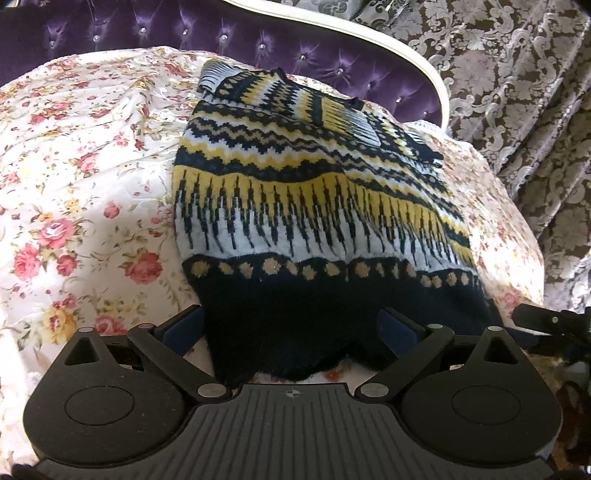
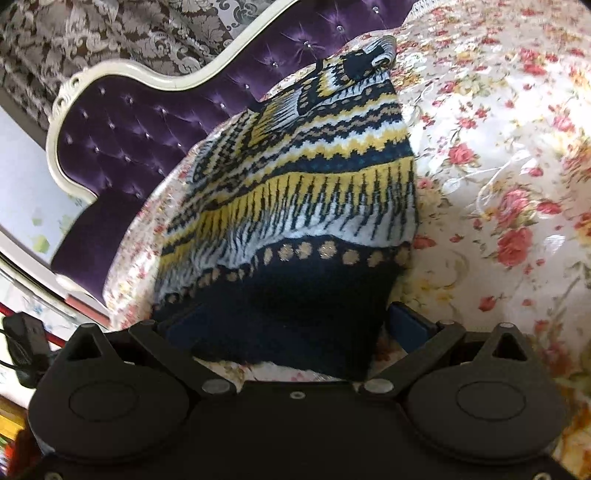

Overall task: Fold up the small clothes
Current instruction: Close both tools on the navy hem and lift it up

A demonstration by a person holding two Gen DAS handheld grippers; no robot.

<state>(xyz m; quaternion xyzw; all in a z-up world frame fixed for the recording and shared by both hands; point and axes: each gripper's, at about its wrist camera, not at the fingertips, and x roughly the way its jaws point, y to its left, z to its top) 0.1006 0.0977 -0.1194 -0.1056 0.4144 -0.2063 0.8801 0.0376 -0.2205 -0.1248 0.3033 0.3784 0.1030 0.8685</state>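
Note:
A knitted sweater (image 1: 295,206) in navy, yellow and white bands lies flat on a floral bedspread (image 1: 85,177), its navy hem nearest me and its sleeves laid over the far part. My left gripper (image 1: 291,328) is open wide at the hem's left corner, with the navy edge lying between its fingers. In the right wrist view the same sweater (image 2: 295,206) runs away from me. The right gripper (image 2: 291,325) is also open wide, straddling the hem's right corner. Its left finger is partly hidden by the knit.
A purple tufted headboard (image 1: 221,33) with a white frame stands behind the bed. Patterned brown and silver curtains (image 1: 517,92) hang to the right of it. A black device part (image 1: 550,321) shows at the right edge. Floral bedspread (image 2: 498,166) extends on the sweater's other side.

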